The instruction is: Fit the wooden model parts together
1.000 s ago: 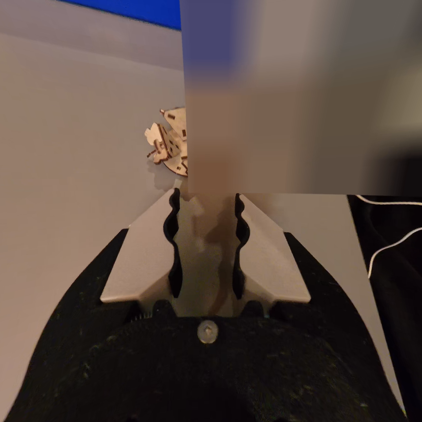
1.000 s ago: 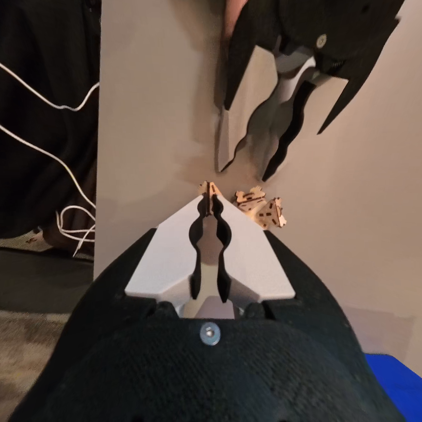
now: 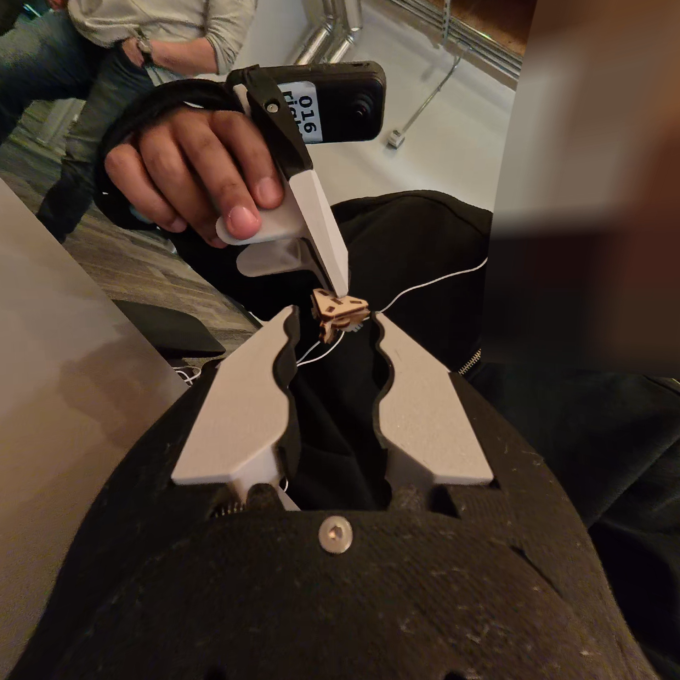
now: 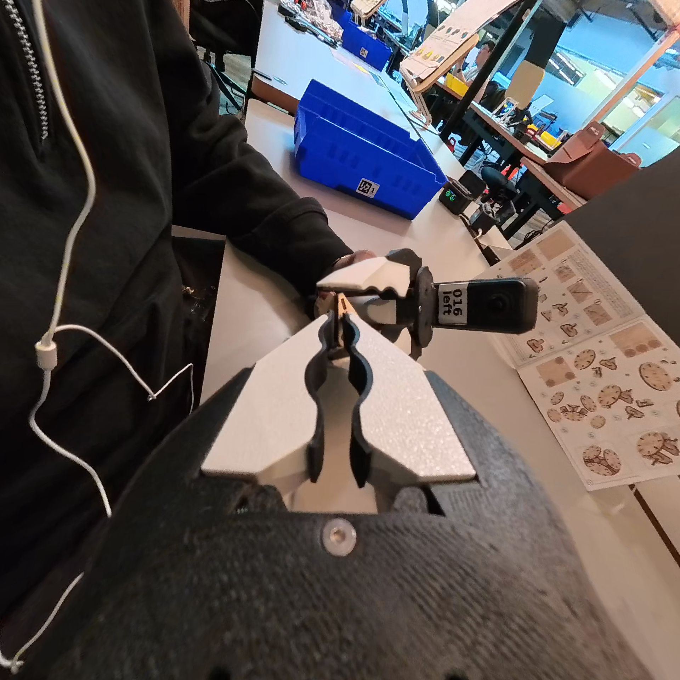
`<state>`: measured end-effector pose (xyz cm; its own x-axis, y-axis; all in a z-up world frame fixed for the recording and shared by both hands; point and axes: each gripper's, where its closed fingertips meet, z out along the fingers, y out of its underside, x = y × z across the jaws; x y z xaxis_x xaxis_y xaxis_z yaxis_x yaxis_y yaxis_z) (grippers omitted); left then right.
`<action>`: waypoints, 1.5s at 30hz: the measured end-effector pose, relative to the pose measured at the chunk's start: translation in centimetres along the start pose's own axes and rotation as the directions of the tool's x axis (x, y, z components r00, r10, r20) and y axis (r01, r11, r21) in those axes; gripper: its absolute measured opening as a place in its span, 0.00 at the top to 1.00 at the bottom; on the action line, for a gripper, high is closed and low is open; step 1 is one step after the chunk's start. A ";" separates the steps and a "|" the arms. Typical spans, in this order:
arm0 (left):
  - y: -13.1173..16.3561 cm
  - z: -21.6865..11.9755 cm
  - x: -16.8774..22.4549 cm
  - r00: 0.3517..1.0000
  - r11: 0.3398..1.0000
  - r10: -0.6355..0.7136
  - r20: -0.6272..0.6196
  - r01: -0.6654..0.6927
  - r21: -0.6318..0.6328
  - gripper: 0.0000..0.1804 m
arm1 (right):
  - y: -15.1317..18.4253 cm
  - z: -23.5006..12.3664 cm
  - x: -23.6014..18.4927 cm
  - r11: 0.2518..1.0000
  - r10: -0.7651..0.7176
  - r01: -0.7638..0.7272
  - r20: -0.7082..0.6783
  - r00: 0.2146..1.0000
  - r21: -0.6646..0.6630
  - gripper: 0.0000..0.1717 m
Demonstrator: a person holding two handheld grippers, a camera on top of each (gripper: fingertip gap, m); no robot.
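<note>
My right gripper is shut on a small light-wood laser-cut assembly, with the pads pressing a thin plate of it. In the left wrist view the right gripper comes down from above, held by a hand, and pinches the triangular wooden assembly in the air. My left gripper is open with the assembly between its fingertips. There is a clear gap at the left pad; the right pad is close to a corner. The left gripper also shows in the right wrist view.
A pale table carries a blue bin, a printed instruction sheet and a small black device. A person in a black jacket with a white cable is close by. Another person sits behind. My two grippers' fingertips are within a few centimetres of each other.
Both grippers have lifted off the table and turned toward each other. The right one has carried the wooden assembly up. The left jaws have narrowed around it.
</note>
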<state>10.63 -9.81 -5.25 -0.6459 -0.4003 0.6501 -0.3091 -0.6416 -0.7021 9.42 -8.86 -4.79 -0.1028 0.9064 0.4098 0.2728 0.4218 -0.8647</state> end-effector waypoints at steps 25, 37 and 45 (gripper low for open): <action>-4.2 -4.7 -4.3 0.815 0.931 0.247 0.525 -0.349 0.104 0.86 | 3.6 -1.6 6.5 0.743 0.665 -0.585 -0.262 0.700 0.324 0.76; -3.3 -4.2 -6.1 0.708 0.920 0.326 0.627 -0.389 -0.040 0.86 | 5.7 -0.8 5.9 0.649 0.759 -0.692 -0.198 0.620 0.318 0.78; -3.1 -4.1 -6.2 0.701 0.919 0.336 0.630 -0.390 -0.056 0.86 | 6.2 -0.9 5.7 0.644 0.762 -0.697 -0.184 0.621 0.314 0.84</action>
<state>12.73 -2.63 -8.27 -0.1169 -0.9080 0.4024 -0.0711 -0.3965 -0.9153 11.35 -1.12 -7.57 0.3205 0.8800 -0.3506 -0.0531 -0.3529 -0.9342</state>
